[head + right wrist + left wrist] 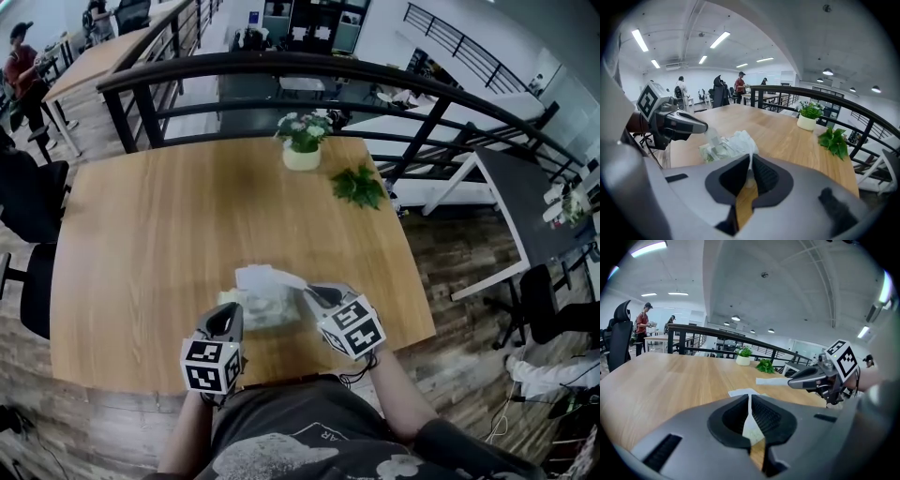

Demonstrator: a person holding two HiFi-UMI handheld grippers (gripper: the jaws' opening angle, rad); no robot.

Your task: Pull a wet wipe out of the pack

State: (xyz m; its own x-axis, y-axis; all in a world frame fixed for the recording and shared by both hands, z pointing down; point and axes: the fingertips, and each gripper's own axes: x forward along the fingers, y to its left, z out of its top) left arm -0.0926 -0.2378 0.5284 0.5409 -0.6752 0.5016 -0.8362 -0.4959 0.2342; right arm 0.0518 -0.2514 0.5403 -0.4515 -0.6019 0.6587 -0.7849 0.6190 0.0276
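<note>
My left gripper point(750, 404) clamped tight on pack flap point(711, 136). Right gripper point(751, 165) pinched wet wipe point(740, 140) sticking out of pack point(714, 151) at near table point(141, 234) edge. Pack print too blurred to read.

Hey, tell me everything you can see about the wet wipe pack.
The pack is a soft, pale green pouch lying on the wooden table near the person. The left gripper pinches its translucent flap; a crumpled white wipe rises from its opening into the shut right gripper.
</note>
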